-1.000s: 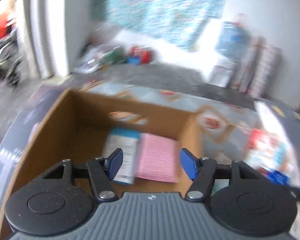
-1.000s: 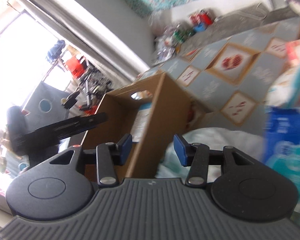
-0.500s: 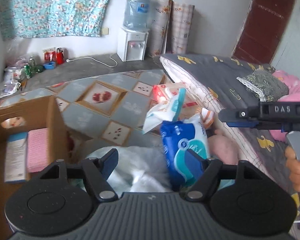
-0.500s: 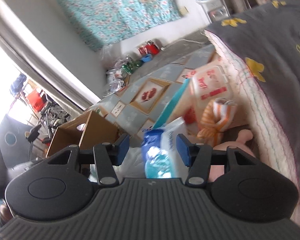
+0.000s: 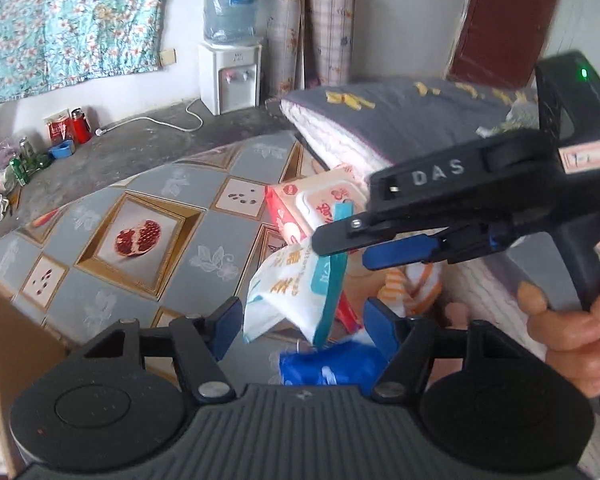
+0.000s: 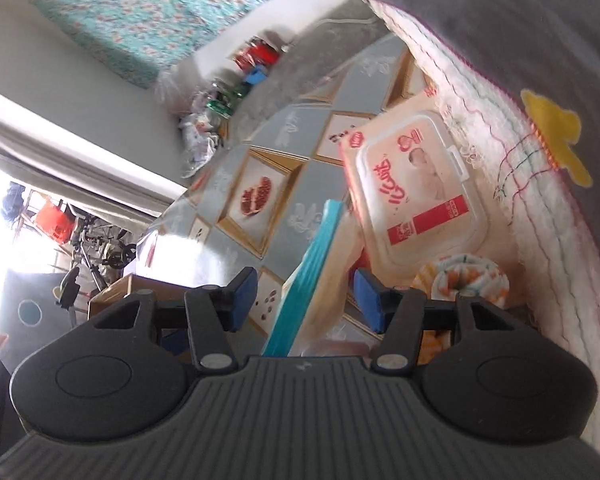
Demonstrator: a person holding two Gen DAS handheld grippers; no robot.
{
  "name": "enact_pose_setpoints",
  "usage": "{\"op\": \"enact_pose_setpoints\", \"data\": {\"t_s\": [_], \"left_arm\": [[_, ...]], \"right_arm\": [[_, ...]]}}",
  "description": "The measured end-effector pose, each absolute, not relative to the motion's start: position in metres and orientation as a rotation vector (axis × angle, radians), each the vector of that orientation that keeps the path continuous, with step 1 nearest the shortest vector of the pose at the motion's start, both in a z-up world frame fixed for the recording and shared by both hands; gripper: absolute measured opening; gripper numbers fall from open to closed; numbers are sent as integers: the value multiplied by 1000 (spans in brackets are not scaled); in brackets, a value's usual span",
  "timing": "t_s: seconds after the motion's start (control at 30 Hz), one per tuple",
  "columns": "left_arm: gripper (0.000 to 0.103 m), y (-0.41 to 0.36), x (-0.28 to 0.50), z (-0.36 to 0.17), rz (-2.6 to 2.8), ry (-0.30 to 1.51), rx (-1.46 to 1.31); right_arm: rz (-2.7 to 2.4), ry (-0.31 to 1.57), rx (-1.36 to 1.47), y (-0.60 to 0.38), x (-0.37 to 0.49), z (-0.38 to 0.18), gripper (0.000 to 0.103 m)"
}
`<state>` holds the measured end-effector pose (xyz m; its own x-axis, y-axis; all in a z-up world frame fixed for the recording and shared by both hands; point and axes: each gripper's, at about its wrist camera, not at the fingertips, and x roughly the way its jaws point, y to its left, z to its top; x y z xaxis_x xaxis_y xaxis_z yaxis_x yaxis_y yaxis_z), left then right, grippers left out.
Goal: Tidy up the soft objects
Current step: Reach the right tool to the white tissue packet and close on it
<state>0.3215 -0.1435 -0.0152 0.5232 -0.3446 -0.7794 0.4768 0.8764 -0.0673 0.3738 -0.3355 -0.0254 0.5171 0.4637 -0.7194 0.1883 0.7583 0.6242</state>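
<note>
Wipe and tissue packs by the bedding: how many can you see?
3. Pink lidded wipes pack leaning against the bedding; white-and-teal pack propped before it; blue pack lowest, just ahead of the left gripper. More may be hidden underneath.

A white-and-teal tissue pack (image 5: pixel 296 288) leans by a pink wipes pack (image 6: pixel 416 184) on a grey pomegranate-patterned mat (image 5: pixel 140 236).

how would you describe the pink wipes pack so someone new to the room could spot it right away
Start at the grey quilt with yellow patches folded along the floor mat. At its white edge lies a heap of soft packs, and the pink wipes pack is the one nearest the quilt. Unlike the white and teal pack beside it, it has a hard snap lid and a red label.
</note>
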Motion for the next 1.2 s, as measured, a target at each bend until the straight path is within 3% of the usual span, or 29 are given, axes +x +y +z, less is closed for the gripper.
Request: {"op": "enact_pose_setpoints", "data": {"t_s": [0.1,0.17,0.23,0.3,0.37,0.4,0.5,0.73,0.8,0.87,0.93,0.97,1.2], "left_arm": [[62,-151,338,-27,-471,930,159],[61,-154,347,-33,-466,950,155],[56,-155,353,-38,-458,975,142],[44,-154,358,-43,-456,1001,124],[14,-154,360,-46,-449,1030,102],[6,-152,361,-47,-442,1039,91],[1,-147,356,-41,-424,1014,76],[2,-127,342,-12,-409,967,56],[8,-116,343,-10,-389,988,7],[29,-100,349,-13,-349,1022,-78],[41,-85,356,-21,-319,1064,-167],[46,-80,361,-25,-316,1087,-205],[52,-75,389,-57,-344,1197,-337]], "right_arm": [[164,1036,737,-337,382,-36,51],[165,1033,757,-338,387,-42,45],[165,1026,764,-338,389,-45,31],[168,1024,774,-337,390,-48,21],[187,1022,797,-337,390,-50,11],[197,1018,802,-336,390,-49,8],[226,986,779,-328,385,-36,5],[257,951,721,-315,377,-1,9],[273,966,679,-311,382,5,15],[283,984,638,-307,390,8,32],[316,1023,579,-301,405,7,51],[327,1042,552,-298,413,5,52],[387,1228,413,-278,483,-24,57]]}}
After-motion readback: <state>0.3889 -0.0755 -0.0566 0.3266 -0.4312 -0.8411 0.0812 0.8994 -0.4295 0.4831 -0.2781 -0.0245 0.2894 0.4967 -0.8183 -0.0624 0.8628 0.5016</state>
